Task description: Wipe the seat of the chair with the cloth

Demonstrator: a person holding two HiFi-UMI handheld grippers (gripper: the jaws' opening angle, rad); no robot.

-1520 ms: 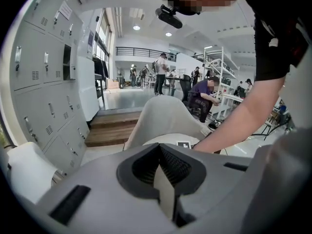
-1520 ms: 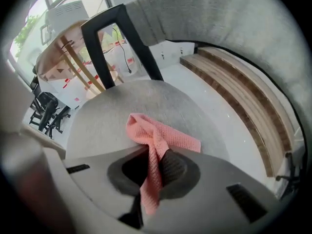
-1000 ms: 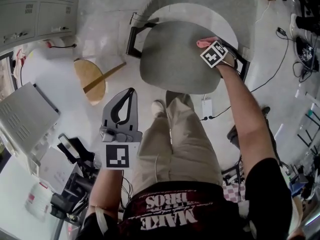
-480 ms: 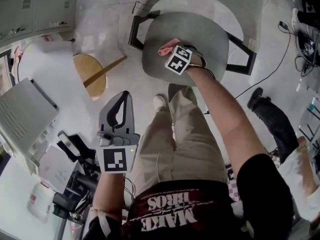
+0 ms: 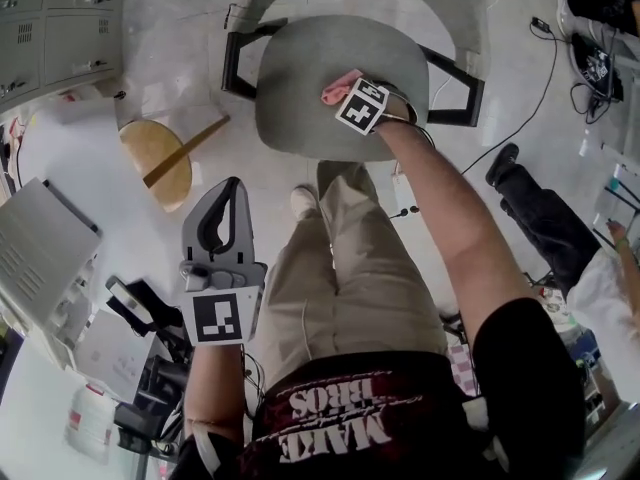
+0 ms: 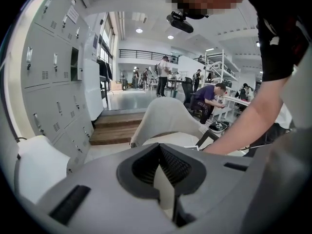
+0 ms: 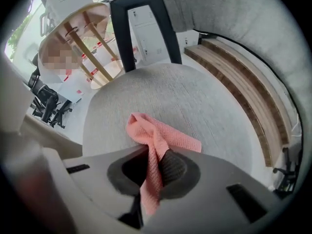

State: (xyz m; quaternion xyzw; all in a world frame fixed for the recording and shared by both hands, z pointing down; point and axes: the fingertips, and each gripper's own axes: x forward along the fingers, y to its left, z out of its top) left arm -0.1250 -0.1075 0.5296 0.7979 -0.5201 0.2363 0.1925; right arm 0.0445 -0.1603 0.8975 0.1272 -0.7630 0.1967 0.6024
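The chair's grey seat [image 5: 300,98] lies below me in the head view, and the pink cloth [image 5: 342,86] rests near its middle. My right gripper [image 5: 350,94] is shut on the cloth and holds it down against the seat [image 7: 204,101]. In the right gripper view the cloth [image 7: 156,138] is pinched between the jaws, with a fold spread on the fabric ahead. My left gripper [image 5: 230,193] hangs over the floor beside my left leg, away from the chair, shut with nothing in it [image 6: 161,155].
Black armrests [image 5: 232,63] [image 5: 455,93] flank the seat. A round wooden stool [image 5: 155,158] stands on the floor to the left, with grey lockers [image 5: 50,28] beyond it. A cable [image 5: 520,118] and another person's legs [image 5: 545,223] are on the right. My own shoe [image 5: 305,200] is in front of the chair.
My right gripper has dragged the cloth leftward from the seat's right side to about its middle. The left gripper has stayed beside my leg.
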